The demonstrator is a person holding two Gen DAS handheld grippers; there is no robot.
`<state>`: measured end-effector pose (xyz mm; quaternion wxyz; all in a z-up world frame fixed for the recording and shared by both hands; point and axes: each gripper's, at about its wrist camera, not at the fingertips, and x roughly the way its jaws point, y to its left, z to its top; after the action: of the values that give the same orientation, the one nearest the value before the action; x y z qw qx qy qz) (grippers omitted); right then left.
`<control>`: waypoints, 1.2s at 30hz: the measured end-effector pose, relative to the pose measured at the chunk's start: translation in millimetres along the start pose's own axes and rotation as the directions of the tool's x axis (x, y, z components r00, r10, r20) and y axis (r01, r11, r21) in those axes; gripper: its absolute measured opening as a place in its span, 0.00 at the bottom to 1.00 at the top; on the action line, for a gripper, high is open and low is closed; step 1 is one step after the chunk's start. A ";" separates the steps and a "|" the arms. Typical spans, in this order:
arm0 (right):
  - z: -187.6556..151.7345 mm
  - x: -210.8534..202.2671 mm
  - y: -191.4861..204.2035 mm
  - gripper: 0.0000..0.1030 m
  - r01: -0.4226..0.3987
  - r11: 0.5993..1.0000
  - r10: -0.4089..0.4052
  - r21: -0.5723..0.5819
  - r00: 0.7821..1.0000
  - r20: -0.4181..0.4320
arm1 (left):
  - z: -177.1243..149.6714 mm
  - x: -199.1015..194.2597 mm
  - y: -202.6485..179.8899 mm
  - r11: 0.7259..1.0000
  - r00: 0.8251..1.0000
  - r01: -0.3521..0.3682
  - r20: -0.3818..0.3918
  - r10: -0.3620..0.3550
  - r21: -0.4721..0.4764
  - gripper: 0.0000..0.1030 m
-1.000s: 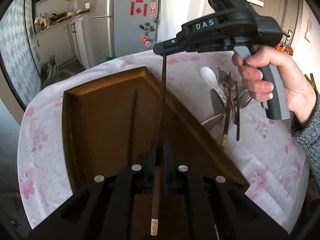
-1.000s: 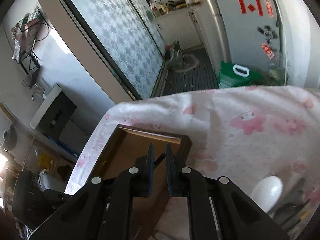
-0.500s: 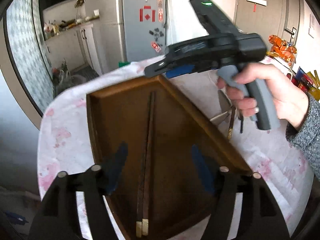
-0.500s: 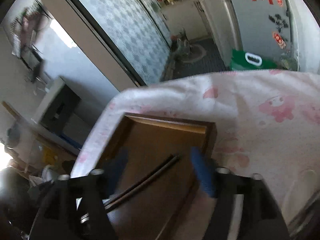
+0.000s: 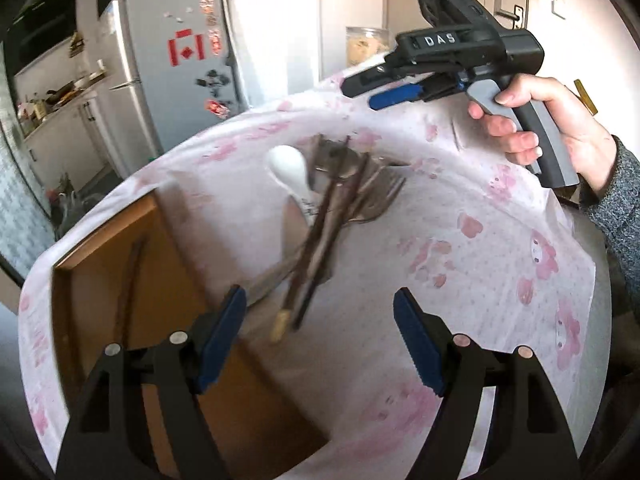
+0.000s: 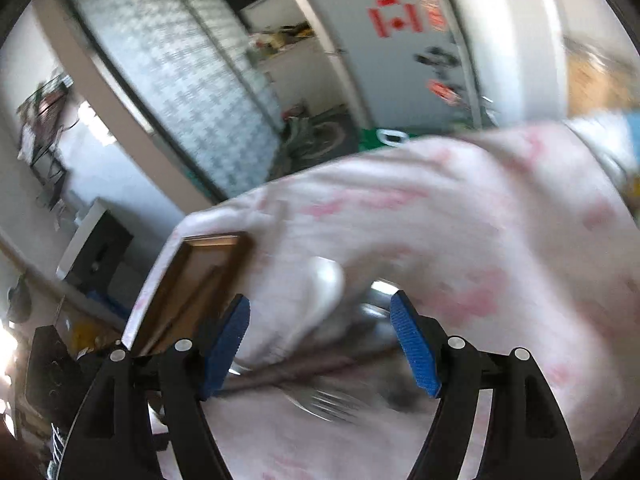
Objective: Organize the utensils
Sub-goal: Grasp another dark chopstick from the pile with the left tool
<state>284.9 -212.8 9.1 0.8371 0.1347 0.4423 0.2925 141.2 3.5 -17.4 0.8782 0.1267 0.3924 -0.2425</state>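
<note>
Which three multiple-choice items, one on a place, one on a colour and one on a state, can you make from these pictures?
1. Where do the placed chopsticks lie?
A. inside the wooden tray
B. on the fridge
C. in the right gripper

2. What colour are the pads of the left gripper?
A. red
B. blue
C. yellow

3. What is the state of the right gripper?
A. shut on a fork
B. shut on a spoon
C. open, holding nothing

Answers:
1 A: a dark pair lies on the tray's floor, apart from the utensil pile on the tablecloth.
2 B: both pads show blue.
3 C: its jaws stand wide apart above the pile.
</note>
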 end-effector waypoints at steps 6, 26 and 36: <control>-3.9 22.6 -35.7 0.70 -0.045 0.993 0.047 0.106 0.999 -0.013 | 13.5 20.0 2.8 1.000 1.000 0.009 -0.019 -0.009 -0.022 0.76; 0.5 32.4 -24.9 0.13 -0.048 0.997 0.045 0.062 0.998 0.051 | 21.5 36.2 15.4 0.999 1.000 0.004 -0.029 -0.005 -0.054 0.76; 6.9 -11.8 36.4 0.10 -0.086 0.993 0.095 -0.075 0.989 0.114 | 30.5 46.3 21.3 0.994 1.000 0.005 0.000 -0.006 -0.109 0.53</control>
<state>271.9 -190.9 38.4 0.8517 0.1422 0.3751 0.3371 198.2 -6.0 -31.3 0.8831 0.0773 0.4055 -0.2230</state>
